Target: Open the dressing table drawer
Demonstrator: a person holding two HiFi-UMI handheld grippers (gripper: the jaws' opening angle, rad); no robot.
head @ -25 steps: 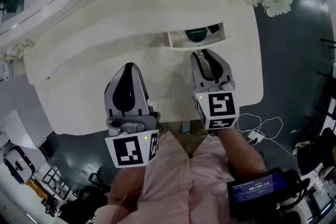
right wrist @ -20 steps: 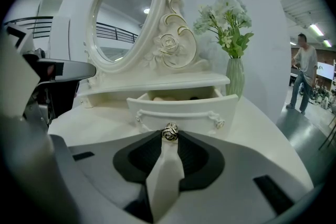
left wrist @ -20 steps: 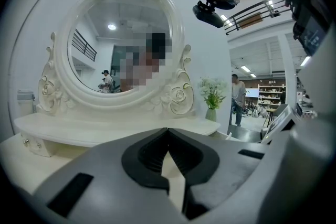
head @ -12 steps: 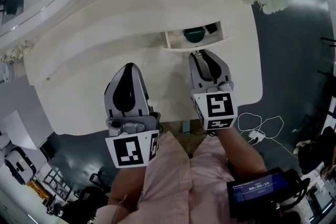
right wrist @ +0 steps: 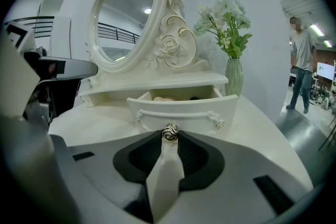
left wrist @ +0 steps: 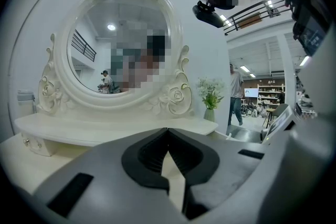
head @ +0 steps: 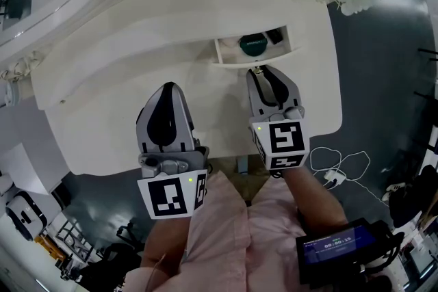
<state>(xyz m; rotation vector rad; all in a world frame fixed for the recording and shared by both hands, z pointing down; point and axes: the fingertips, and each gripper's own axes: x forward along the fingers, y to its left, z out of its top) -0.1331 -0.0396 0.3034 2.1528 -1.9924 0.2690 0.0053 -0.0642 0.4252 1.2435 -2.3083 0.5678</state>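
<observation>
The white dressing table has a small drawer under its raised shelf, pulled partly out. A dark green round thing shows inside it. In the right gripper view the curved drawer front carries a rose-shaped metal knob. My right gripper is shut on that knob, and its tips touch the drawer front. My left gripper hangs over the tabletop left of the drawer, with its jaws shut on nothing.
An ornate oval mirror stands at the back of the table. A vase of white flowers sits right of the drawer, near the table's right edge. White cables lie on the floor. A person stands far off to the right.
</observation>
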